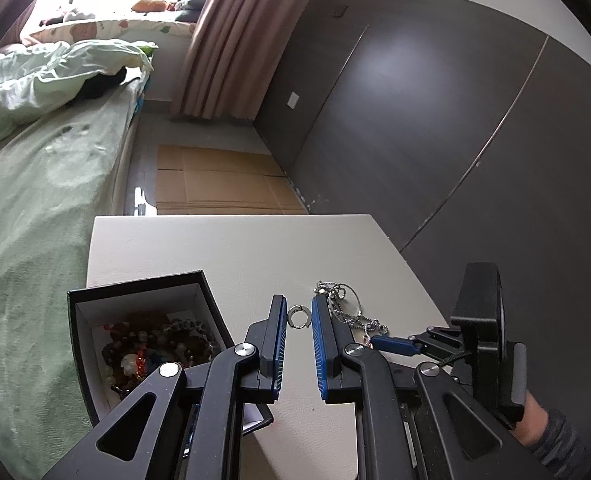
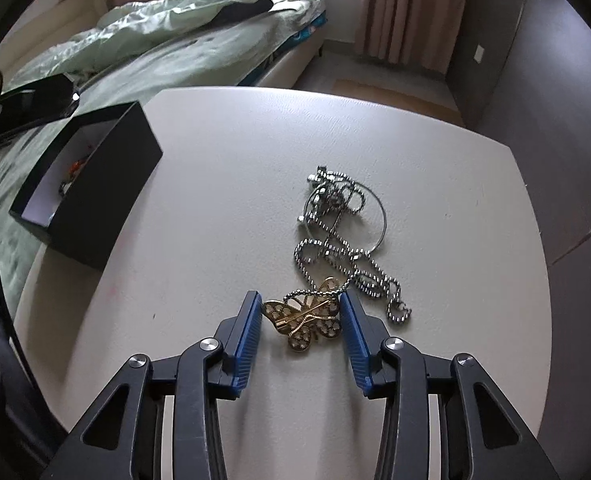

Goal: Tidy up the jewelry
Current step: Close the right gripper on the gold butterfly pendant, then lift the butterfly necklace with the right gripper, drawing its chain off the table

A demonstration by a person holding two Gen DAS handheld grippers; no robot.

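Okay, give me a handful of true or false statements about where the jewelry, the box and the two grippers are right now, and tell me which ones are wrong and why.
1. The left gripper has a small silver ring between its open fingers. True.
2. The right gripper is shut tight on the gold butterfly brooch. False: its fingers stand open on either side of the brooch, which lies on the table.
3. The black box already holds beaded jewelry. True.
4. The silver bead chain lies inside the box. False: it lies in a loose heap on the table, outside the box.
5. The box has its lid on. False: it is open on top.
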